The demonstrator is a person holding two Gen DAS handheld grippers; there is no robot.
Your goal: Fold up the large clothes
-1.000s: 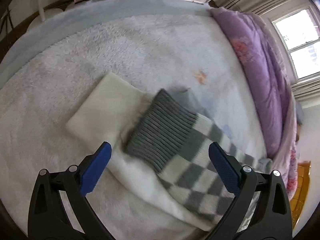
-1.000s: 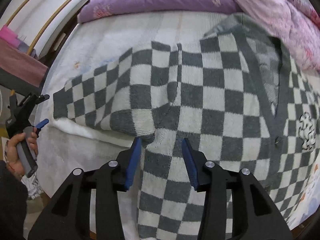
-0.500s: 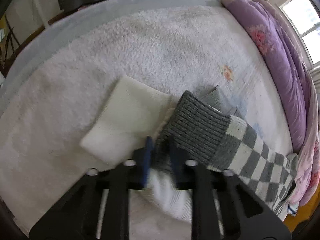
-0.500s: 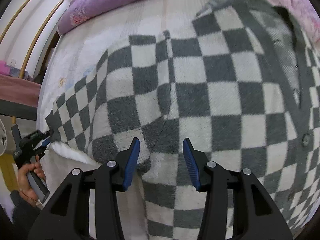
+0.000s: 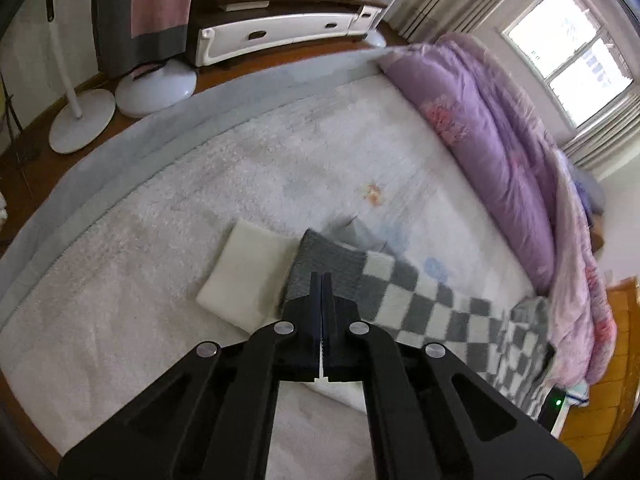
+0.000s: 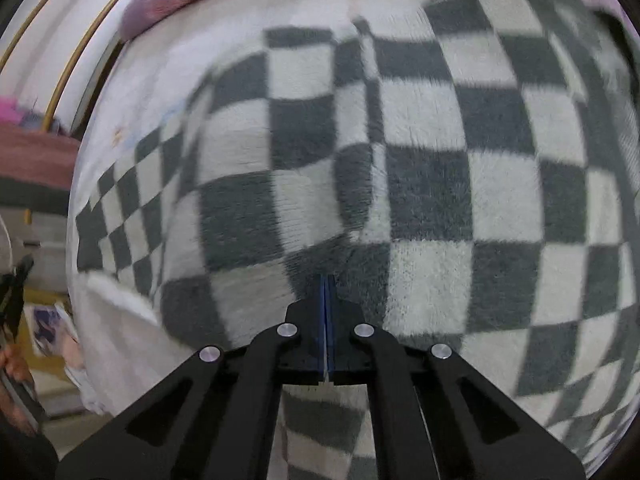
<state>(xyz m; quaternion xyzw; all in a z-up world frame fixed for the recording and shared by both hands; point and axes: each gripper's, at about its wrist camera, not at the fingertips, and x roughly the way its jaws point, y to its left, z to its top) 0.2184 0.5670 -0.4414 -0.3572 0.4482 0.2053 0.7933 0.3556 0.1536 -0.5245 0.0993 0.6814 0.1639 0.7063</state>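
A grey-and-white checkered knit cardigan [image 6: 420,168] lies spread on a bed covered by a white fluffy blanket [image 5: 168,240]. Its sleeve [image 5: 420,296] ends in a grey ribbed cuff [image 5: 324,260] next to a folded cream cloth [image 5: 248,268]. My left gripper [image 5: 321,276] is shut on the cuff's near edge. My right gripper [image 6: 327,278] is shut on the cardigan at the underarm, where the sleeve meets the body.
A purple quilt [image 5: 500,152] is bunched along the right side of the bed. A white fan base [image 5: 156,88] and a stand [image 5: 80,120] sit on the wooden floor beyond the bed's far edge, before a white cabinet [image 5: 280,32].
Both grippers went from open to shut. The left one closed on the sleeve cuff and pulled back. The right one moved forward and down onto the cardigan and closed on it.
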